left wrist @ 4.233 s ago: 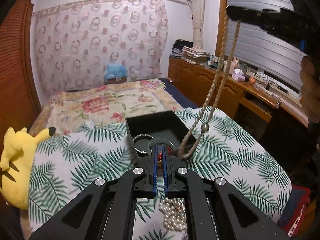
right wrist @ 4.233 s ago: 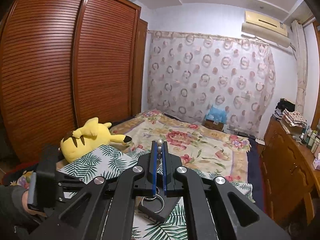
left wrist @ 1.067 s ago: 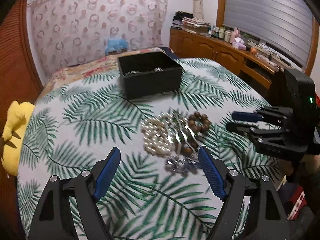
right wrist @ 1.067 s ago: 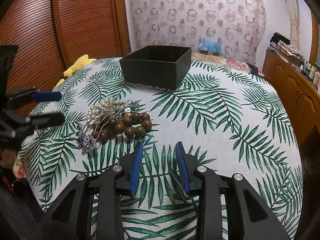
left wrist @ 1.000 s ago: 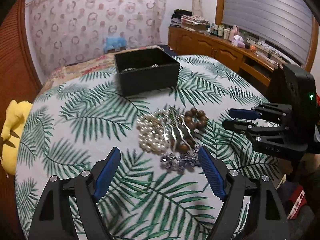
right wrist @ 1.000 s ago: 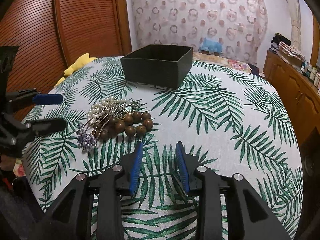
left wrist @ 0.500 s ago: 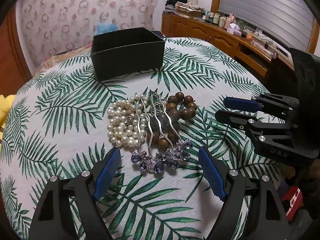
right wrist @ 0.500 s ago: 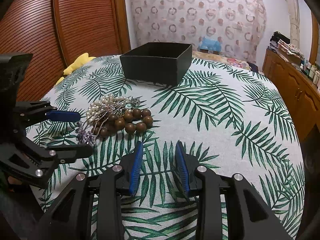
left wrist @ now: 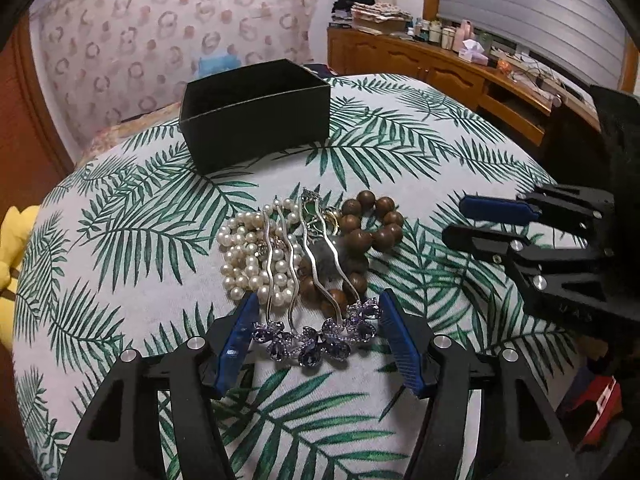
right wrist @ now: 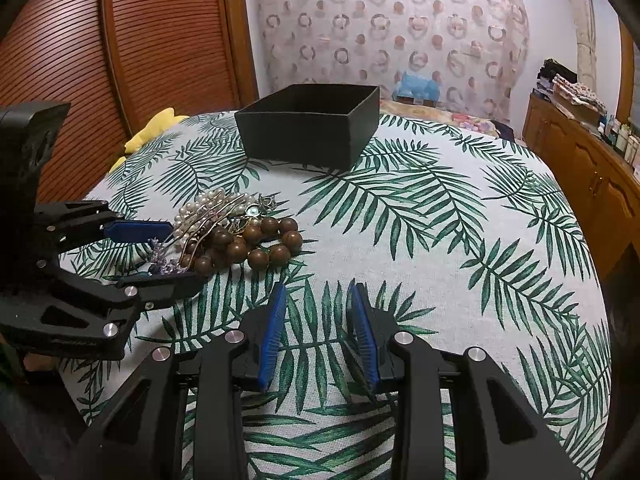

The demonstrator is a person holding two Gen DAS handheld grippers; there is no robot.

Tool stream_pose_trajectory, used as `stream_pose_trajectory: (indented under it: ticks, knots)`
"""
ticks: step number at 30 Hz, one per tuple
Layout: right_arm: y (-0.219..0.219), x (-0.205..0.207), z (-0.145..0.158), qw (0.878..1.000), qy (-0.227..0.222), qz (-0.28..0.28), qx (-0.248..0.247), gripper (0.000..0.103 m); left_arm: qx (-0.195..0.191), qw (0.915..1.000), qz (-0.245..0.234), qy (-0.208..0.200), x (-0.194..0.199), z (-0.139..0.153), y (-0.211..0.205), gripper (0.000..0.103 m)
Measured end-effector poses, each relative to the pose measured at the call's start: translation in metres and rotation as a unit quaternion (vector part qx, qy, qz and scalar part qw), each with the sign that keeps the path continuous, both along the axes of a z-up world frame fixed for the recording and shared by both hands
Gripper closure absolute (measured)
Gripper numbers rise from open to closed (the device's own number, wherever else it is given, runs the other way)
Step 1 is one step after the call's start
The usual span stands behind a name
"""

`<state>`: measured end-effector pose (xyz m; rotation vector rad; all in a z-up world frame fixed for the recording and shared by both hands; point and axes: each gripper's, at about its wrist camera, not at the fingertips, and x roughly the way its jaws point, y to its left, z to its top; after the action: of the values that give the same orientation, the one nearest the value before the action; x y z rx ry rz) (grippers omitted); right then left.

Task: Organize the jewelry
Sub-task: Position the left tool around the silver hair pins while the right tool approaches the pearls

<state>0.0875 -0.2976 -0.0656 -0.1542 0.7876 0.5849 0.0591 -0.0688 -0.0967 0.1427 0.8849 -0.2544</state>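
A pile of jewelry lies on the palm-leaf cloth: a silver hair comb with purple crystals (left wrist: pixel 316 338), a pearl strand (left wrist: pixel 244 260) and a brown wooden bead bracelet (left wrist: pixel 372 228). My left gripper (left wrist: pixel 316 320) is open, its blue pads on either side of the comb's crystal end. My right gripper (right wrist: pixel 318 308) is open and empty over bare cloth, right of the pile (right wrist: pixel 240 236). An open black box (left wrist: pixel 254 112) stands behind the pile; it also shows in the right wrist view (right wrist: pixel 308 124).
A yellow plush toy (left wrist: pixel 10 240) lies at the table's left edge. A wooden dresser (left wrist: pixel 460 76) with bottles runs along the right wall. A slatted wooden wardrobe (right wrist: pixel 120 52) stands to the left.
My left gripper has moved forward and down, so its open pads now flank the comb's crystal end. The right gripper has stayed almost still. Earlier, both grippers were shut over the box.
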Motion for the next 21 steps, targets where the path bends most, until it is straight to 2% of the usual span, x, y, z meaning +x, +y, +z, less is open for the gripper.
stream_pose_trajectory:
  ticks: [9,13,21]
  knots:
    - [0.004,0.003,-0.001,1.0,0.011,0.009,-0.005,0.067,-0.021,0.9992,-0.004,-0.035,-0.02,0.025,0.015,0.044]
    - [0.014,0.0,0.002,0.999,-0.003,0.023,-0.033,0.067,-0.024,0.9984,-0.002,-0.051,-0.029,0.035,0.024,0.044]
    - [0.046,-0.001,0.019,0.996,-0.02,0.073,-0.044,0.067,-0.033,0.9975,0.014,-0.061,-0.039,0.043,0.045,0.044]
